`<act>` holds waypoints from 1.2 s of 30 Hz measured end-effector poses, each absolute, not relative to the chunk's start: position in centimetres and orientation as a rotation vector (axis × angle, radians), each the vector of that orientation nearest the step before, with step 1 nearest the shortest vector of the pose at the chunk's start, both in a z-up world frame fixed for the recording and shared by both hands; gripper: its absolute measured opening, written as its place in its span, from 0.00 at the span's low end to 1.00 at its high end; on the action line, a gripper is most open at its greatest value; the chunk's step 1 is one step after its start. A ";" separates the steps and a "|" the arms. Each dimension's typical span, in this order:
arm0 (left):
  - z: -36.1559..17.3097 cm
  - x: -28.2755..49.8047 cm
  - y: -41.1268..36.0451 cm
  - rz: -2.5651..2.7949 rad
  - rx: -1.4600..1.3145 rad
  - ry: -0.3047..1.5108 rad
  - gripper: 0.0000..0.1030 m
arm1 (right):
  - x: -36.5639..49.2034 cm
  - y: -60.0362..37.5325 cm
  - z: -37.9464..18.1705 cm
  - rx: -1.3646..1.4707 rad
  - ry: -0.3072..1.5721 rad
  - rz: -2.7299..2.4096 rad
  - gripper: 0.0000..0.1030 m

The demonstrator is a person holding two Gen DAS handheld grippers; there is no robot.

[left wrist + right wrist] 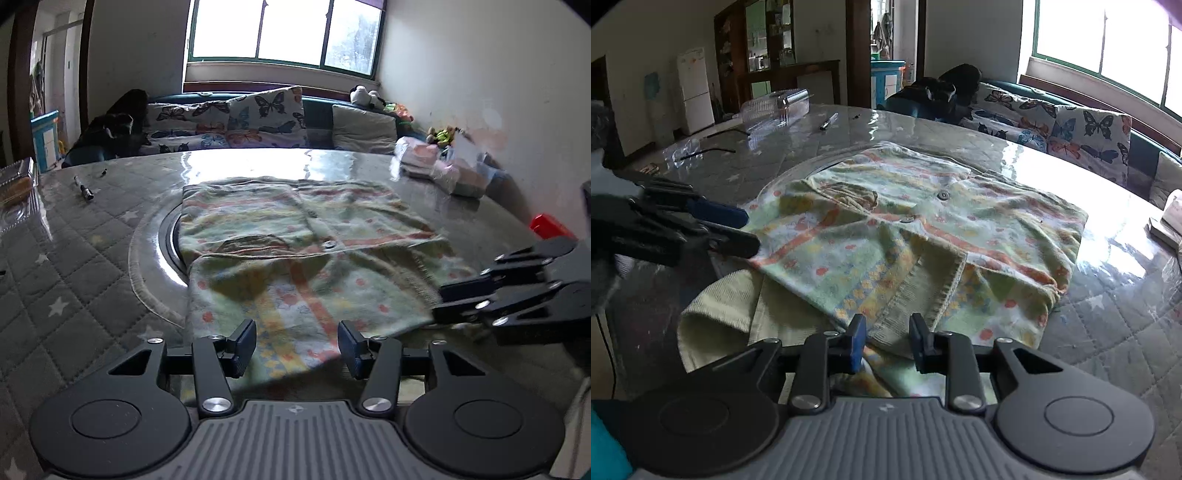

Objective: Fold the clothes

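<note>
Nearest to the left wrist camera is the left gripper (297,349), with its two blue pads well apart and nothing between them; it stands open over the near edge of the garment (295,258). The garment is a small buttoned top in pale green with orange stripes and little flowers. It lies in the middle of the table (92,258), on the quilted grey cover under a shiny clear sheet. One part is already turned over the body, so I judge the folding is in the middle, not at the start.

In the right wrist view the right gripper (884,341) is also open, the jaws apart with no cloth pinched. Its pads stand on both sides of a ribbed hem or cuff at 6 o'clock of the garment, just over it. I cannot tell if they touch the cloth. In the same view the left gripper comes in from 9 o'clock, near the corner of the fabric there.

The step in hand seems to be choosing the next grasp points along the near edge. The next move, I think, calls for both grippers to go down, close on the edge at two places, and carry it toward 12 o'clock, keeping the layer flat.

A pen (84,189) lies at 10 o'clock on the table, well apart from the garment.
</note>
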State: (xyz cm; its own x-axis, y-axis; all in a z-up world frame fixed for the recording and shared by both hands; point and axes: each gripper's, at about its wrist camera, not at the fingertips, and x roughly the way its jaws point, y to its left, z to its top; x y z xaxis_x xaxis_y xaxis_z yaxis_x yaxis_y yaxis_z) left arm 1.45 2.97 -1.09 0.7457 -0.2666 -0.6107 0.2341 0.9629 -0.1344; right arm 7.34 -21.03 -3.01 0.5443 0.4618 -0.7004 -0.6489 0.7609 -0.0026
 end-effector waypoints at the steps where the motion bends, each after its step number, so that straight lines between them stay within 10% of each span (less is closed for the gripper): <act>1: -0.8 1.0 2.8 -0.287 -0.061 0.680 0.51 | 7.2 -21.1 -2.9 -0.276 0.741 0.668 0.25; 19: -0.9 -2.0 0.0 -0.348 -0.147 0.826 0.66 | 3.5 -24.0 -1.7 -0.324 0.690 0.622 0.41; 26: -1.7 -1.0 0.0 -0.380 -0.254 0.902 0.18 | 2.1 -24.3 -2.3 -0.382 0.681 0.632 0.44; 36: 1.7 2.1 1.1 -0.417 -0.326 0.816 0.12 | 1.7 -22.6 -2.8 -0.443 0.639 0.700 0.57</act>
